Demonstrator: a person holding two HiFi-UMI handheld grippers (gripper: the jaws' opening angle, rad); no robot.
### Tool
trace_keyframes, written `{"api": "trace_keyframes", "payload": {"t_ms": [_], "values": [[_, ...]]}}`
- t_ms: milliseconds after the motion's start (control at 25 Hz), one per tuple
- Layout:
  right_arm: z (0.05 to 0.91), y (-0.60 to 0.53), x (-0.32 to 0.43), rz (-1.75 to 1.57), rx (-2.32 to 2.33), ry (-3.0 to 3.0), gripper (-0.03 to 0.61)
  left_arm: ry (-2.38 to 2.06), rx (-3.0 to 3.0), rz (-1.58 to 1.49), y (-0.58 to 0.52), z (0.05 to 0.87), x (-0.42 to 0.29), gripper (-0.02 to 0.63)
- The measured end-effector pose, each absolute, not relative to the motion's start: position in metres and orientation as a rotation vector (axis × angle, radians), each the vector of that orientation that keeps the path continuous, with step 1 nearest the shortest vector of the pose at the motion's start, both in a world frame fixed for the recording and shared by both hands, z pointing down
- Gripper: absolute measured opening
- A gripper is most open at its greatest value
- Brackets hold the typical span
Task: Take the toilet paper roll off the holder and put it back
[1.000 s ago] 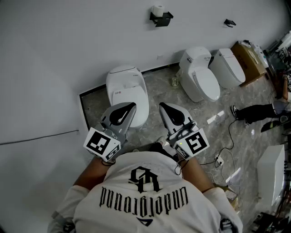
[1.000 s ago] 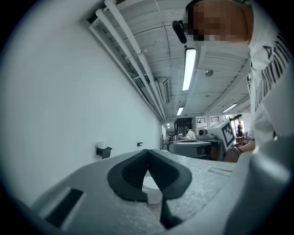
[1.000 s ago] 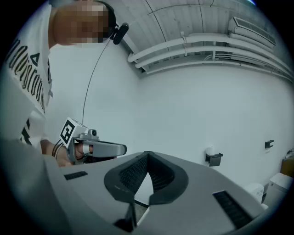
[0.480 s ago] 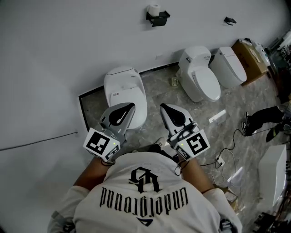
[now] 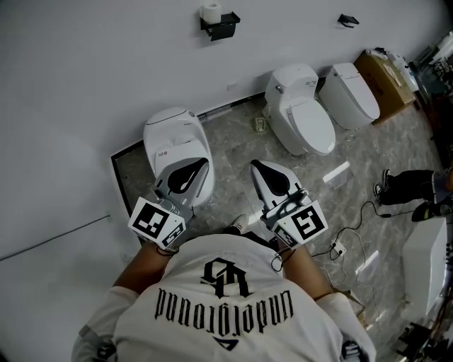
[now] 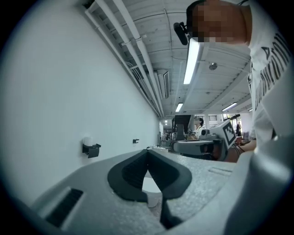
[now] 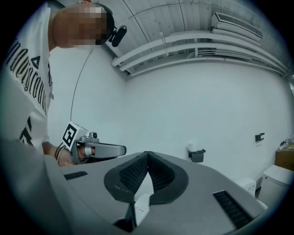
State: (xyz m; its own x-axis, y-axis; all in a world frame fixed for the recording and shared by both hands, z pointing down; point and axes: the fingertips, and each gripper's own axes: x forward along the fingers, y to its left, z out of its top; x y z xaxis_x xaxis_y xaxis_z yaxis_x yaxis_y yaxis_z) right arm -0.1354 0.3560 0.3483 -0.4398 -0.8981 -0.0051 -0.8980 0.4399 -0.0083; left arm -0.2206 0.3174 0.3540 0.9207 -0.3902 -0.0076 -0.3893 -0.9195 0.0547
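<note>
Approaching stage: both grippers held low at the person's front; roll untouched.
Toilet paper roll (image 5: pixel 210 12): atop the black holder (image 5: pixel 221 28) on the white wall, well apart from both grippers.
Left gripper (image 5: pixel 203 163): jaws together, empty.
Right gripper (image 5: pixel 255 165): jaws together, empty.
Technique, judged: step in beside the toilet (image 5: pixel 173 138), spread one gripper's jaws, square them across the roll, close gently; soft paper dents.

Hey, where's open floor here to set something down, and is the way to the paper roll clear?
Bare floor lies between the left toilet and the middle toilet. The wall around the roll on its holder is bare too. Crowded at right: cables, a box, someone's legs.
</note>
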Motion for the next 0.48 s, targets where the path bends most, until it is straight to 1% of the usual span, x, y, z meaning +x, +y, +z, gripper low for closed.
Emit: {"api": "trace_keyframes", "payload": {"t_ms": [280,480], "values": [[0.345,0.349,-0.045,0.01,-1.698,2.631,0.012,-0.589,3.045,-0.024,0.297,0.353,-0.132,0.012],[0.35,0.351,0.003,-0.008,-1.714,2.613,0.012,-0.558,3.038,-0.02,0.295,0.356,-0.084,0.012]]}}
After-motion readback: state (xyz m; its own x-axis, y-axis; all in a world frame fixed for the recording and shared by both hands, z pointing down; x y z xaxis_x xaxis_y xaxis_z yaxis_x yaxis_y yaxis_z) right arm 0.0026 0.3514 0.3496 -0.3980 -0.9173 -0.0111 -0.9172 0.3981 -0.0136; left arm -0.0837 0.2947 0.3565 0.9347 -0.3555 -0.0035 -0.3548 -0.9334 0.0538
